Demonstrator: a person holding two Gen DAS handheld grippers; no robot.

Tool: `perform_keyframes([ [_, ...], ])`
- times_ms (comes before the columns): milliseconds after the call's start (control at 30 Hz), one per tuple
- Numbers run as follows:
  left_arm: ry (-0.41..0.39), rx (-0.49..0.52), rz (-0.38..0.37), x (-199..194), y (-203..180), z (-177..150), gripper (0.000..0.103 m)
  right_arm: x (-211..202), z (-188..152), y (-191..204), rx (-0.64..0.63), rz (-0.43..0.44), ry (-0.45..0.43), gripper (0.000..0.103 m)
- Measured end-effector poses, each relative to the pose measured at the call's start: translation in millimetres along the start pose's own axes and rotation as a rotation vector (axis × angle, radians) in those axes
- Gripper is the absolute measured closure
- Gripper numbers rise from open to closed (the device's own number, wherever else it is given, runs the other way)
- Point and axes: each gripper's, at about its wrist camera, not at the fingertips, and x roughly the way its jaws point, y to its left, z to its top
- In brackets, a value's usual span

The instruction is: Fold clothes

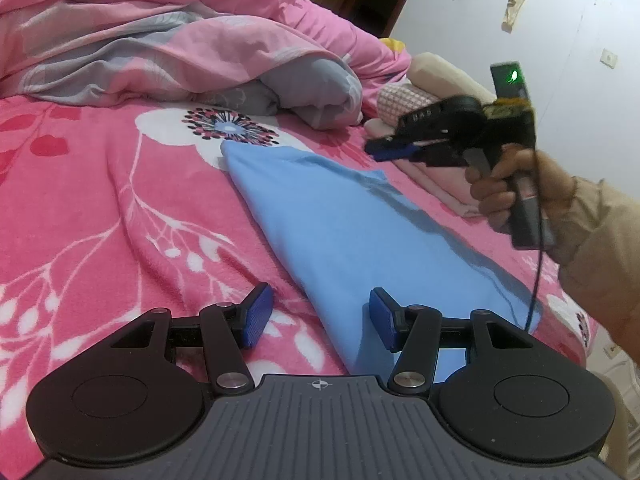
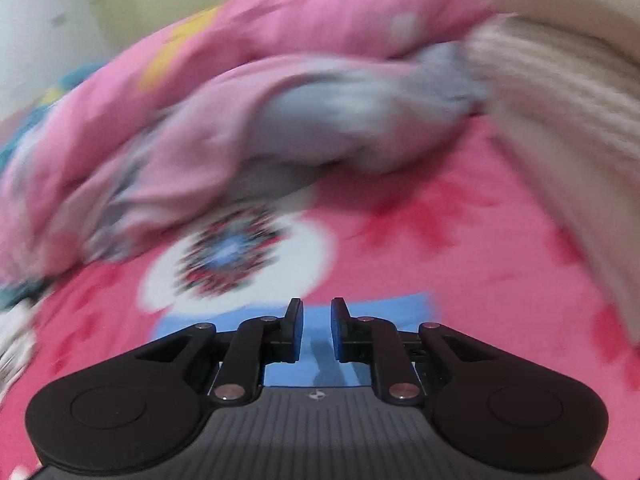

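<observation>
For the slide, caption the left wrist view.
Open left gripper astride the folded blue garment's edge on a pink floral blanket; right gripper hovers above, empty.

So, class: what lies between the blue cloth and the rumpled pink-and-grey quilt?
In the left wrist view, only the pink floral blanket, with its round flower print, lies between the blue cloth and the quilt; nothing stands on that stretch.

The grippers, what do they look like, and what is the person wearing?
Each gripper is black plastic with two round discs, silver screws and blue ribbed pads. The left gripper has a grey ridged base with a small crosshair mark. The right gripper carries a green light and a thin black cable. The person wears a beige sleeve.
</observation>
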Motion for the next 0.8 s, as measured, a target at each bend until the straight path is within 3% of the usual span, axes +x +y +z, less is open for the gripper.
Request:
perform_keyframes([
  [67, 0.0, 0.004, 0.003, 0, -1, 0, 0.049, 21, -2, 15, -0.036, 0.041, 0.075, 0.087],
  [167, 0.0, 0.003, 0.003, 0, 0, 0, 0.05, 57, 5, 13, -0.003, 0.025, 0.1, 0.089],
  [333, -0.001, 0.0, 0.002, -1, -1, 0, 0.05, 48, 21, 12, 0.052, -0.03, 0.017, 0.087],
  [400, -0.001, 0.001, 0.004, -1, -1, -1, 0.049, 40, 17, 23, 0.024, 0.038, 0.04, 0.087],
  [500, -0.001, 0.004, 0.006, 0, -2, 0, 0.05, 48, 2, 50, -0.069, 0.177, 0.146, 0.087],
  [600, -0.001, 0.002, 0.005, 0, -1, -1, 0.049, 78, -2, 68, -0.101, 0.199, 0.211, 0.087],
  [700, -0.002, -0.003, 0.002, -1, 0, -1, 0.049, 94, 11, 62, -0.019, 0.168, 0.157, 0.089],
  [800, -0.002, -0.007, -0.001, -1, 0, -1, 0.05, 72, 23, 47, 0.032, 0.063, 0.041, 0.086],
])
